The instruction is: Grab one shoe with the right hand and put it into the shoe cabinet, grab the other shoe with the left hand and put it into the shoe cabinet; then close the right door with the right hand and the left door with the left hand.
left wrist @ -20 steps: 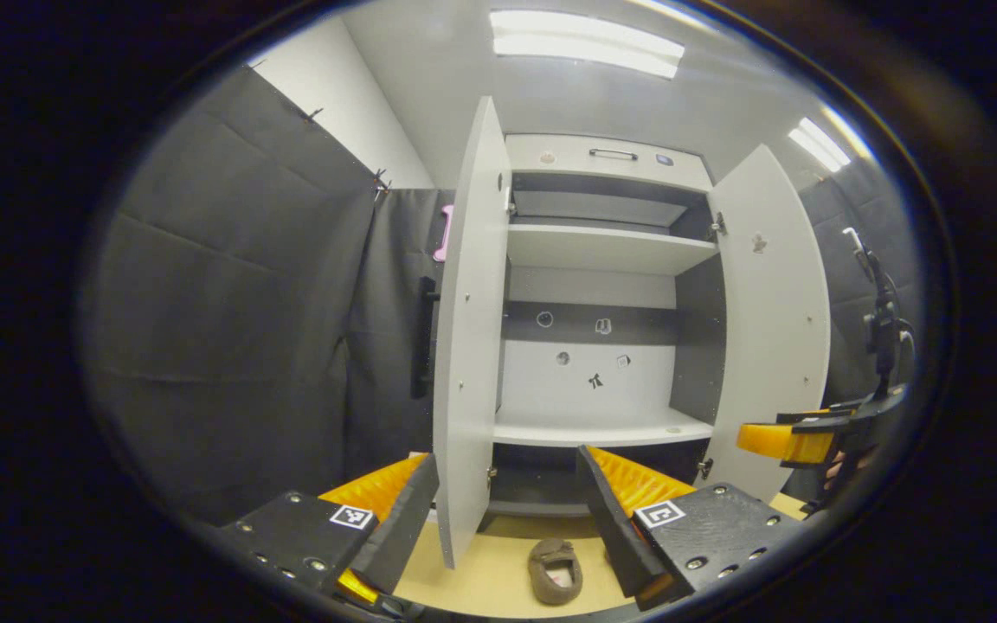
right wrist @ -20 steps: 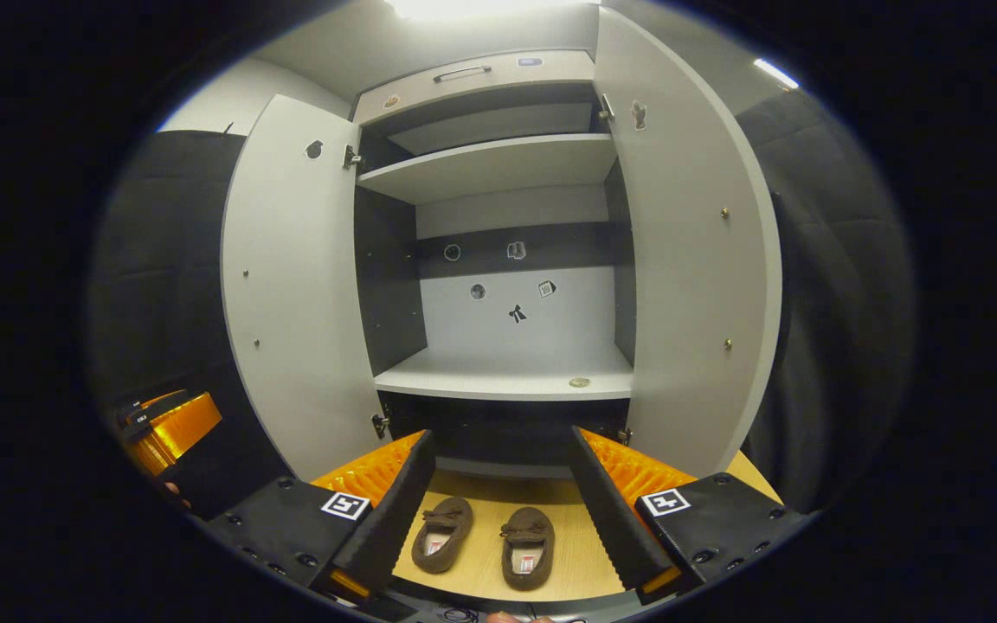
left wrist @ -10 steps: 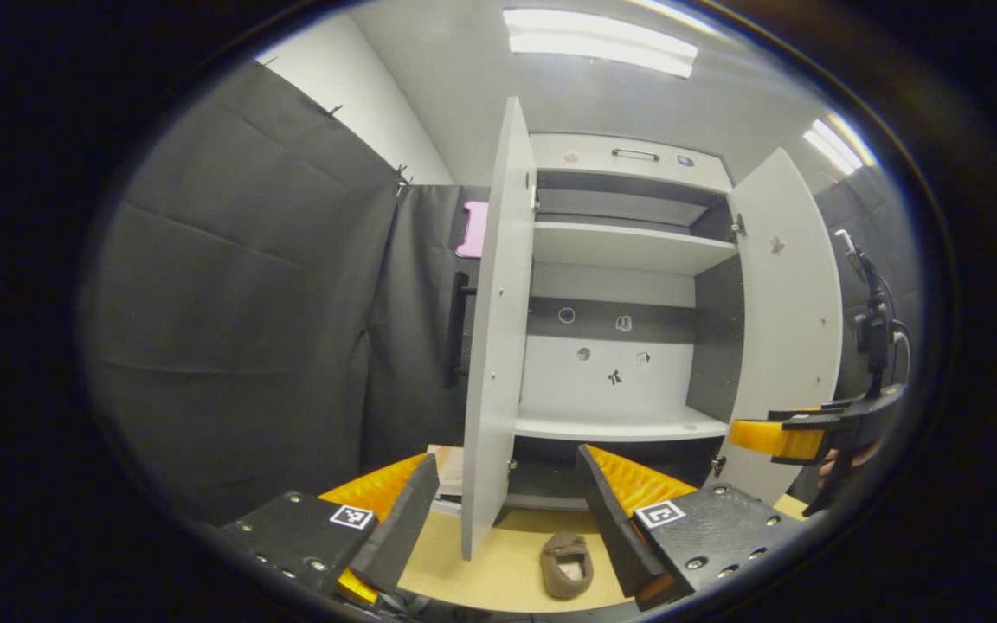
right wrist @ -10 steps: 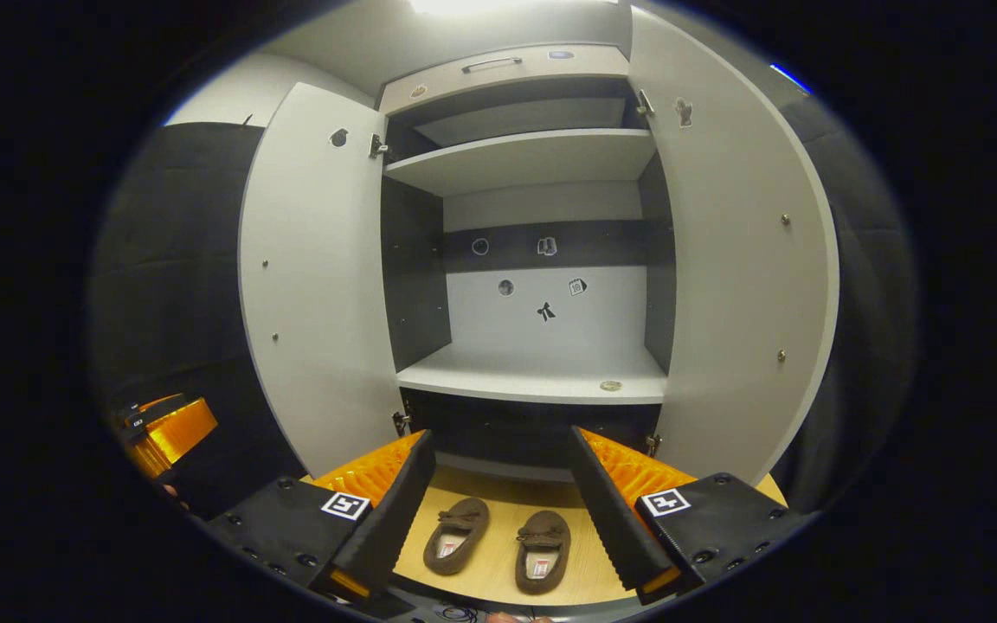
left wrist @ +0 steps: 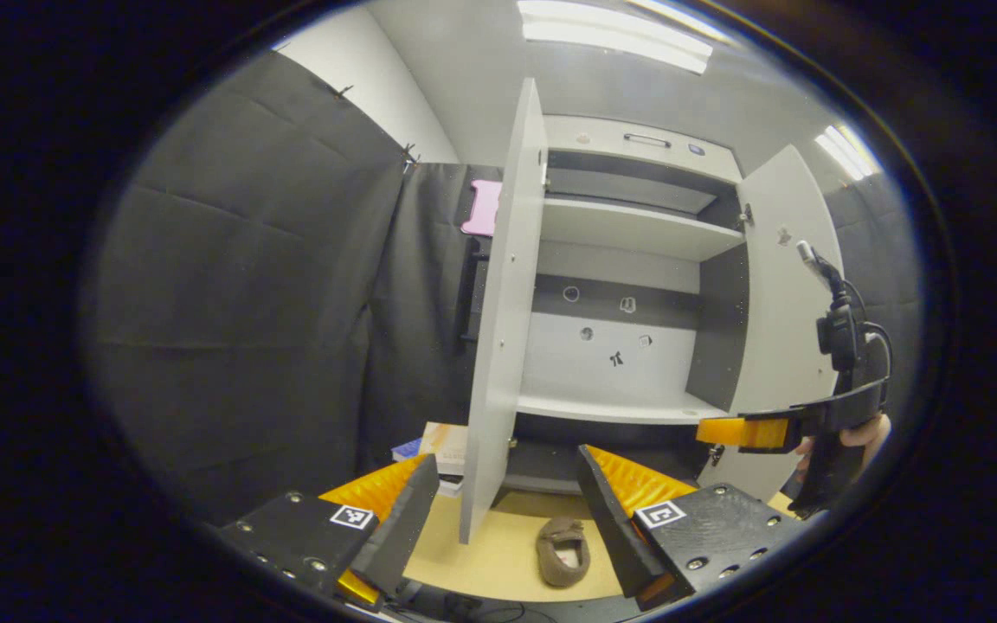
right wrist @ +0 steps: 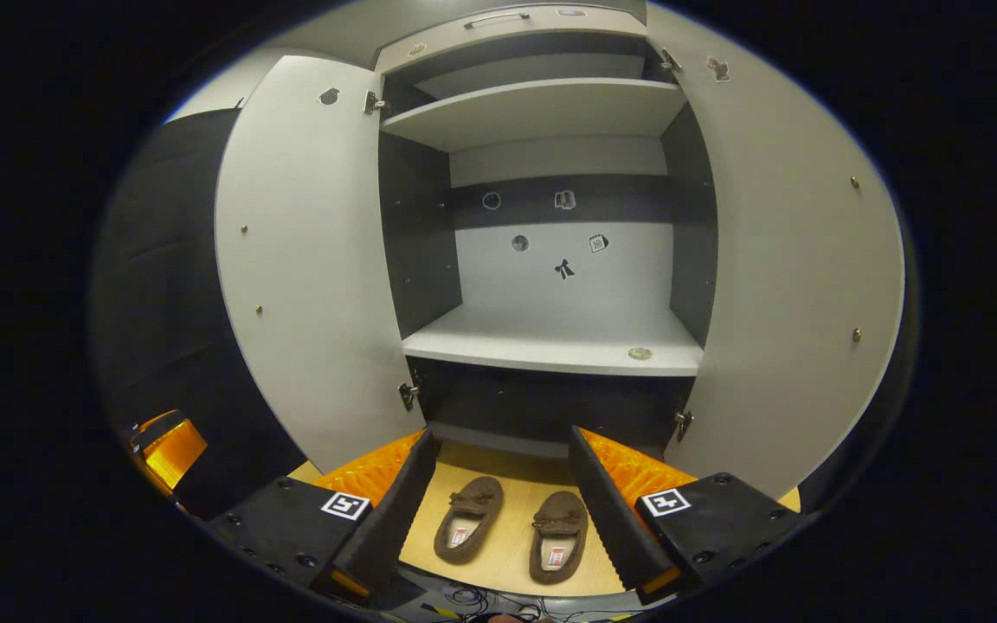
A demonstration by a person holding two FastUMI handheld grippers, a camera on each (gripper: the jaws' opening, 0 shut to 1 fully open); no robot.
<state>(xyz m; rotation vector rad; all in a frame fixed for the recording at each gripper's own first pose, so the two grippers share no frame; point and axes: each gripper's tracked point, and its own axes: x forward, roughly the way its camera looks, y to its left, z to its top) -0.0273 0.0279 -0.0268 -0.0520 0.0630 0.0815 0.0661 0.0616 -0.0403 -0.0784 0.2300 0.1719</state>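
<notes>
Currently, nothing on the task list is complete; all four steps remain.

Left gripper view: my left gripper [left wrist: 498, 510] has its jaws spread wide and holds nothing. One brown shoe [left wrist: 562, 551] lies on the wooden floor [left wrist: 498, 562] at 6 o'clock, just inside my right-hand finger. The shoe cabinet [left wrist: 628, 260] stands at 12 to 1 o'clock with its left door [left wrist: 503, 320] edge-on to me and its right door [left wrist: 788, 346] swung out. My right gripper [left wrist: 741, 431] shows at 3 to 4 o'clock, held by a hand [left wrist: 858, 437]; from this angle I cannot tell how far its jaws are apart. Against the earlier frames, the cabinet has slid rightward and upward in view, and books [left wrist: 434, 446] have come into sight at the foot of the left door.

Right gripper view: my right gripper [right wrist: 498, 510] is likewise fully open and empty. Both shoes, the left shoe [right wrist: 468, 529] and the right shoe [right wrist: 558, 534], rest side by side on the floor at 6 o'clock between my fingers, toes toward the cabinet, not touched. The middle shelf [right wrist: 555, 346] carries only a small round object [right wrist: 640, 353]. Both doors stand open. Compared with the earlier frames, the cabinet fills more of the view and the shoes sit higher between my fingers, so I judge I have advanced toward them.
</notes>
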